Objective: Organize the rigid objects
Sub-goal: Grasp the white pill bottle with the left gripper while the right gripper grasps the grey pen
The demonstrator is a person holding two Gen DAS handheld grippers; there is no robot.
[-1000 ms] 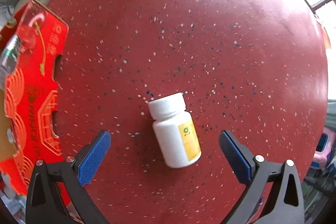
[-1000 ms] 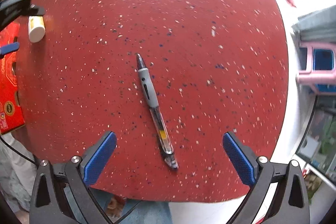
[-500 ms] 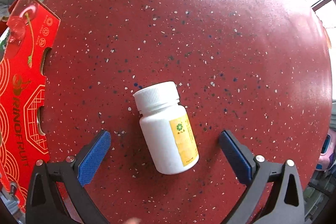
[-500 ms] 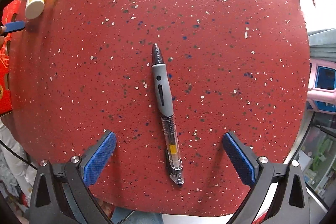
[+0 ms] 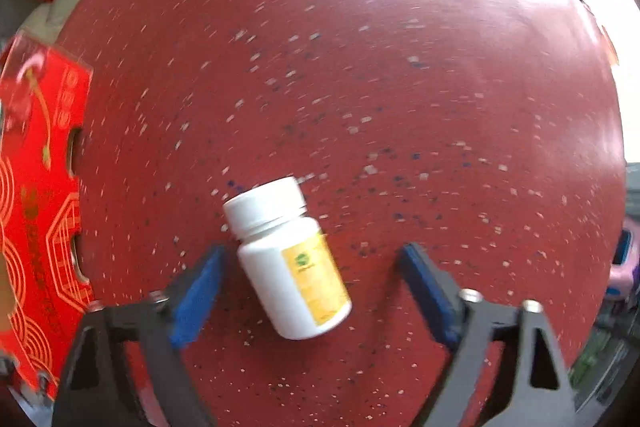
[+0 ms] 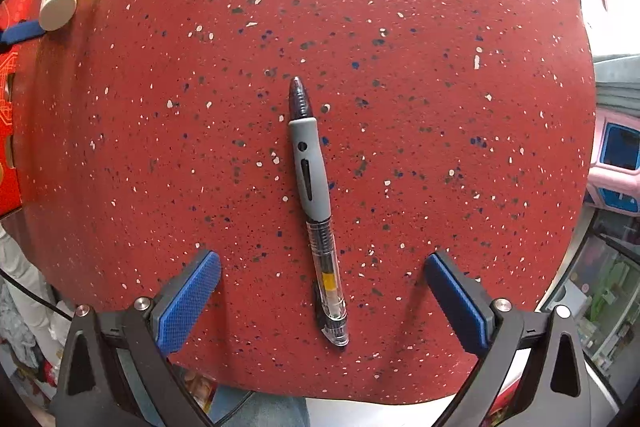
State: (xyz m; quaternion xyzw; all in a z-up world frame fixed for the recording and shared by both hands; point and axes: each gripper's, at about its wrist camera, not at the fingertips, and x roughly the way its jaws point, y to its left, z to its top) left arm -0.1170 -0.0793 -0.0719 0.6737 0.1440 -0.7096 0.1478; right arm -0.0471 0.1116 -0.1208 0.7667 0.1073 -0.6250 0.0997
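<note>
A white pill bottle [image 5: 288, 263] with a white cap and yellow label lies on its side on the red speckled table [image 5: 360, 87]. My left gripper [image 5: 312, 287] points down over it and its jaws are closing. The bottle is between the blue pads, which stand a little apart from it. A grey and clear pen [image 6: 314, 203] lies on the table, tip pointing away. My right gripper [image 6: 322, 279] straddles its clear rear end. Its jaws are closing slightly and stand well apart from the pen. The right wrist view also shows the bottle [image 6: 58, 3] at the far left.
A red printed carton [image 5: 36, 207] lies along the table's left side and shows again as the carton [image 6: 8, 147]. The near table edge runs just behind the right gripper, with a person's jeans [image 6: 260, 411] below. A pink stool [image 6: 616, 163] stands off to the right.
The left jaws have narrowed around the bottle and that view is now blurred. The right gripper has sunk closer to the pen, which now lies centred between its fingers.
</note>
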